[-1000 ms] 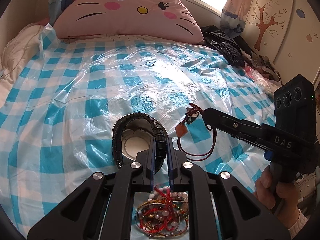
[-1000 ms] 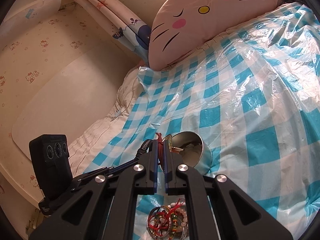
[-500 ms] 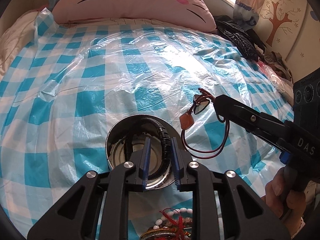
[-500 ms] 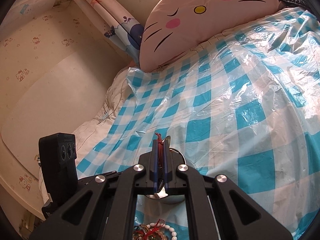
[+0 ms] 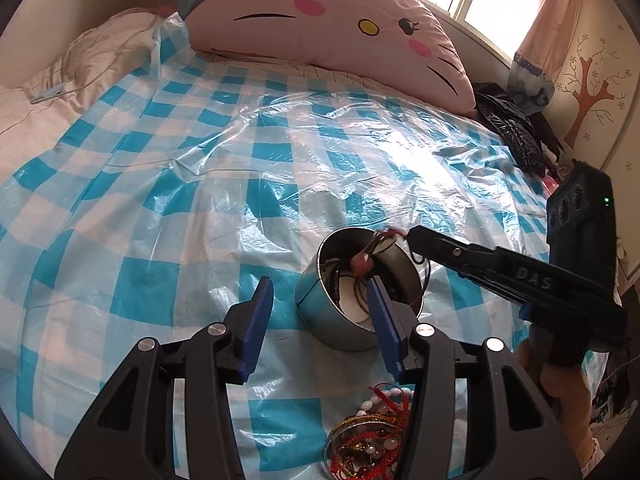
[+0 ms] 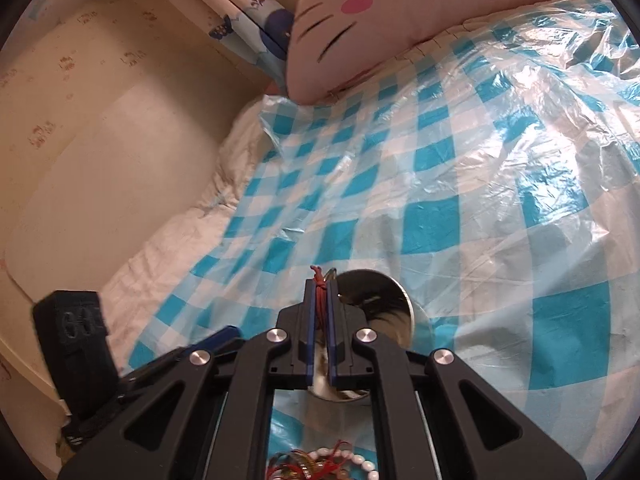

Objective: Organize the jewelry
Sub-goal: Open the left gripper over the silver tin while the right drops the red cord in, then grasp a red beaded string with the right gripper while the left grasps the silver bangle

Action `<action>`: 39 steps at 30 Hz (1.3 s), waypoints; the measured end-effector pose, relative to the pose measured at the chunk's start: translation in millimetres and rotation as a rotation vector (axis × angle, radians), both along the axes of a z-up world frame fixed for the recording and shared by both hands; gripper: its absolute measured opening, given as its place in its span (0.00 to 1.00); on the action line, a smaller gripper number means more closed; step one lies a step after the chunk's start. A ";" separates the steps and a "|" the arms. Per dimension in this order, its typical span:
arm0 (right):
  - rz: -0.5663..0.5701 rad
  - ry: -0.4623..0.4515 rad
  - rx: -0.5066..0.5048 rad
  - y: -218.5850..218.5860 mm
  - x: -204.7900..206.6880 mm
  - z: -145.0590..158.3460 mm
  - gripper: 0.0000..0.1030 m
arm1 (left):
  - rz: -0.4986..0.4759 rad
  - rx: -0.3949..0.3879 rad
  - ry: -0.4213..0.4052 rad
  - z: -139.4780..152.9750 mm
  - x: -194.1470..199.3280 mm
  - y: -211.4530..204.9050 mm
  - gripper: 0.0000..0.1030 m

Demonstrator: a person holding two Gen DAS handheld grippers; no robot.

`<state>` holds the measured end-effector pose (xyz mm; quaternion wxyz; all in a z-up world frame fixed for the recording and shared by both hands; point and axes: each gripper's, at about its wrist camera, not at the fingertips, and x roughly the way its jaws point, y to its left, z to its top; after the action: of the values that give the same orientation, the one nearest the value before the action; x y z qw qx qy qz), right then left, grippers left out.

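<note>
On the bed, a metal tin [image 5: 352,300] sits tilted on a blue-and-white check sheet [image 5: 160,208] under clear plastic. Left gripper [image 5: 320,308] points down at the tin's near side, jaws apart and opening, nothing pressed between them; its right finger [image 5: 382,320] overlaps the tin's rim. Right gripper [image 6: 320,304] comes in from the right, angled down over the tin's mouth, jaws opening with a narrow gap; a red cord [image 6: 319,292] sits between them, and I cannot tell if the pads still press on it. The cord's pendant [image 5: 362,263] hangs inside the tin's mouth, blurred. A hand [image 5: 560,384] grips the right gripper's handle. More jewelry [image 5: 372,436], red strings and white beads, lies heaped on the sheet just under the left gripper. A pink cat-face pillow [image 5: 332,28] lies at the head of the bed, with a window behind and a tree decal [image 5: 588,92] on the wall. "DAS" is printed on the right gripper's arm [image 5: 532,274].
</note>
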<state>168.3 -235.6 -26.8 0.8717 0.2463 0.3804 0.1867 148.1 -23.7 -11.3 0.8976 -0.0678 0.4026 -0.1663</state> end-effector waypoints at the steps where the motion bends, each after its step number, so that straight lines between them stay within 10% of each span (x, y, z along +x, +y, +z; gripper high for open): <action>1: -0.018 0.001 -0.036 0.5 -1.3 -3.5 0.31 | 0.007 0.006 -0.004 -0.2 -2.7 0.8 0.47; 17: -0.100 -0.025 -0.101 -23.3 -54.9 7.0 0.42 | -0.131 0.138 0.020 -27.6 -59.6 -13.6 0.58; 31: 0.188 0.173 -0.074 40.9 -72.4 -32.7 0.41 | -0.208 0.198 0.056 -28.0 -86.9 -8.1 0.58; 39: 0.193 0.160 -0.121 47.8 -75.4 -34.8 0.06 | -0.234 0.240 0.063 -29.7 -85.4 -6.7 0.58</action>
<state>92.8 -187.8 -61.6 0.8298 0.1695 0.4812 0.2262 62.7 -30.4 -41.0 0.8607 0.0819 0.4526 -0.2182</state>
